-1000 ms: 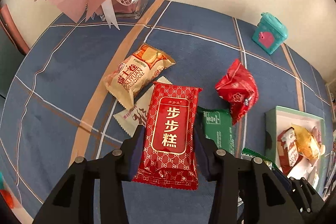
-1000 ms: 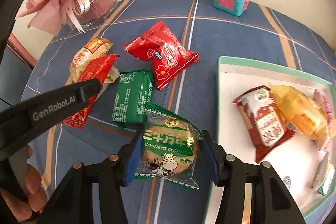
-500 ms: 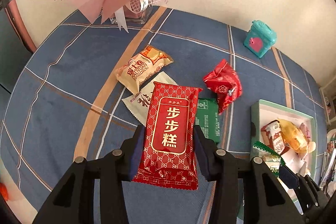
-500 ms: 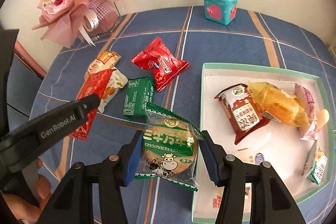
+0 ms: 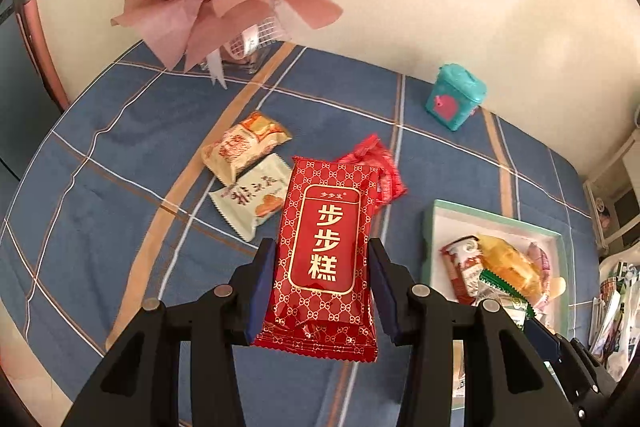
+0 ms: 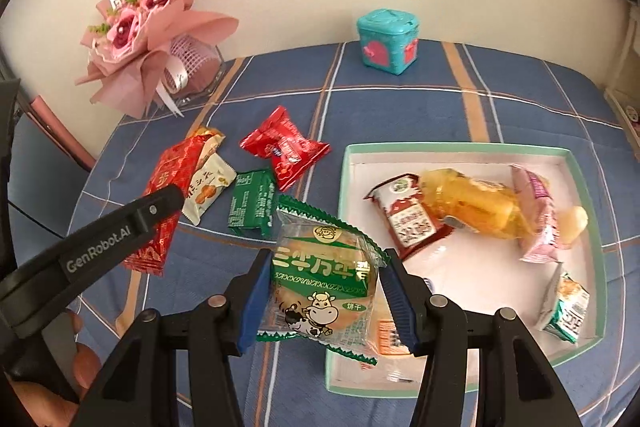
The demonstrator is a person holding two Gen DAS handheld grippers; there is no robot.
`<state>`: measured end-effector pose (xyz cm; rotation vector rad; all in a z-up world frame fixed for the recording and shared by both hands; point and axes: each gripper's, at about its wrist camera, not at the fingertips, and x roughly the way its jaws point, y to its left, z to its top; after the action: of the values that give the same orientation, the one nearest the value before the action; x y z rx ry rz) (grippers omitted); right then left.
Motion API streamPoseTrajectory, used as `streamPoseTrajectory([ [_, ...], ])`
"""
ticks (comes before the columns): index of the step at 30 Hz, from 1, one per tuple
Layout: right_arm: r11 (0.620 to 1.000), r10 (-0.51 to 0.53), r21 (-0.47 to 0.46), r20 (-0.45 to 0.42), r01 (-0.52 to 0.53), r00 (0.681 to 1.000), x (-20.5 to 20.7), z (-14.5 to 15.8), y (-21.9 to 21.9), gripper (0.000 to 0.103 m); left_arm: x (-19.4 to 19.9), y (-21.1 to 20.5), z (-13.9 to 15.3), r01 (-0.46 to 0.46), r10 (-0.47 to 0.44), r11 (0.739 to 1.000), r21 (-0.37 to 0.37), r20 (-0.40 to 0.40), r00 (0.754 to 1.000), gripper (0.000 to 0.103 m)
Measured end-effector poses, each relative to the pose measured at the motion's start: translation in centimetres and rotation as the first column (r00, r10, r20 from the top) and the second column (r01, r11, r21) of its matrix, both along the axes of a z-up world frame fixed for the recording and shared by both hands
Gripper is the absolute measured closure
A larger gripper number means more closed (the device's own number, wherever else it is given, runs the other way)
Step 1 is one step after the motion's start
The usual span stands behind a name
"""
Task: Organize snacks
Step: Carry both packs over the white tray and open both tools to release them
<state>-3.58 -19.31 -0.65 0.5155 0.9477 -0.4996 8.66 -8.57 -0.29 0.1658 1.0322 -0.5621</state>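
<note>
We hold both clamped: left claw [image 5: 322,287] on red pack [image 5: 326,251], right claw [image 6: 324,291] on biscuit [image 6: 320,279]. Slick wrappers may slip before the tray [image 6: 452,148] beyond.

Round table under a blue checked cloth [image 6: 400,107] with orange and white lines. On it, by the wall: pink paper flower bunch [image 6: 148,27] and small teal box with pink hearts [image 6: 387,41]. In the middle: crinkly red snack bag [image 6: 286,147], flat green packet [image 6: 250,199], two cream packets [image 5: 244,147] [image 5: 252,197] touching. On the right, open white box with green rim [image 6: 460,147].
</note>
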Motion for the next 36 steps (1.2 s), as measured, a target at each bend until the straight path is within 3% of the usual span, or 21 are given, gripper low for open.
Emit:
streamPoseTrajectory([
  [23,0.981,-0.187,0.058,-0.003,0.187,0.982,-7.9,-1.0,-7.8,0.046,-7.3,-7.3,-0.5,0.156,-0.157,0.987,0.036,0.003,0.988,0.056],
  [36,0.951,-0.297,0.09,-0.004,0.296,0.955,-12.7,-1.7,-12.1,0.046,-12.6,-11.7,-0.8,0.288,-0.291,0.954,0.082,0.03,0.956,0.056],
])
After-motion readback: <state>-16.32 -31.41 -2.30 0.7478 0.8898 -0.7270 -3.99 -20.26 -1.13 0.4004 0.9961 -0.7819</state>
